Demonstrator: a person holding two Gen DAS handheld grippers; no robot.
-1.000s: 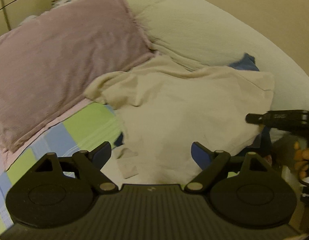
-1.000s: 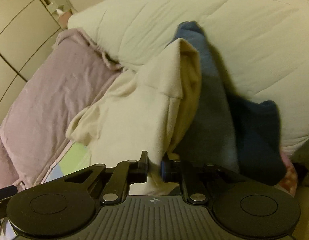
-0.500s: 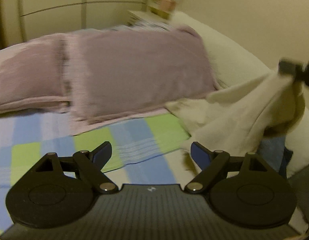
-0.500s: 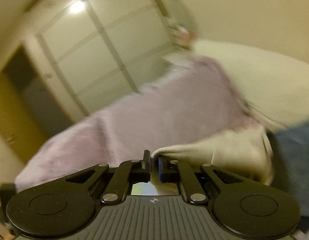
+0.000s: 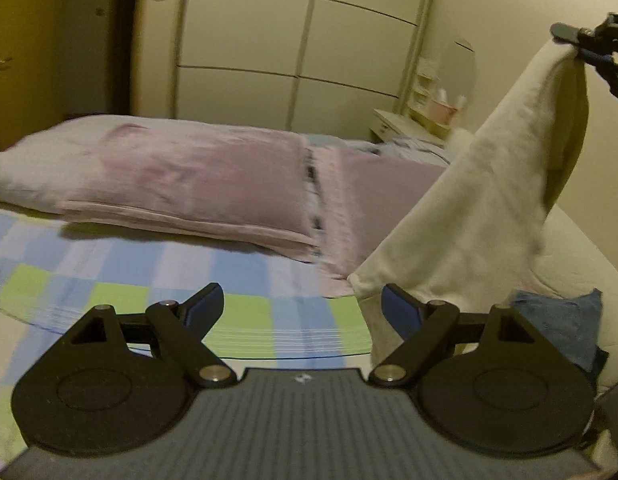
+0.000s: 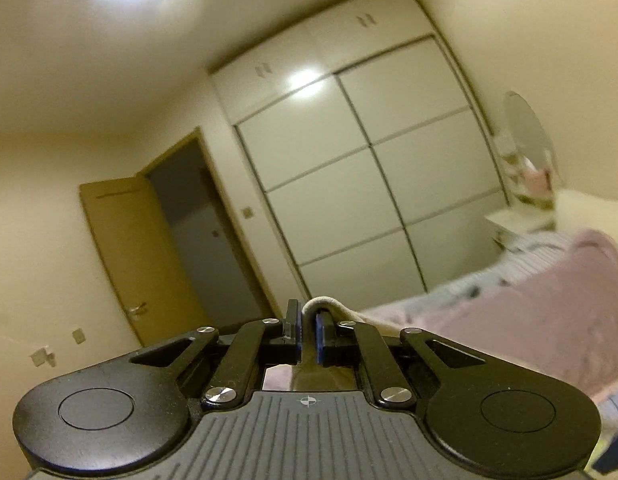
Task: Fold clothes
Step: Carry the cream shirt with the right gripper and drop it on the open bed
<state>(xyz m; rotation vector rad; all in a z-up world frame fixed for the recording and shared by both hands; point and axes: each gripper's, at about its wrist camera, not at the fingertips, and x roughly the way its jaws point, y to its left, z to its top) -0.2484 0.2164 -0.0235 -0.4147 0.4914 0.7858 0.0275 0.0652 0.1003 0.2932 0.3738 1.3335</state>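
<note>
Cloth hangs in the air rather than lying flat: a cream garment (image 5: 481, 216) dangles in one loose drape from the right gripper (image 6: 307, 334), whose jaws are pinched together on a fold of its edge. Its lower part trails down toward the bed (image 5: 245, 272), at the right of the left wrist view. The left gripper (image 5: 302, 307) hovers low over the checked bedspread with its jaws spread wide and nothing between them, just beside the garment's lower corner.

No crease or stacked layer shows in the cream garment, so by my reading it is not folded; it is bunched at the pinch and falls freely. A blue garment (image 5: 561, 328) lies crumpled at the right edge of the bed, near the pale duvet (image 5: 581, 248), and also looks unfolded. No finished pile is in view in either picture, though much of the bed lies outside them. What seems left for the cream piece is spreading it out and laying it over itself.

As for containers, no basket, box or drawer for clothes shows. The wardrobe (image 6: 349, 176) across the room has its doors closed, so its contents cannot be told.
</note>
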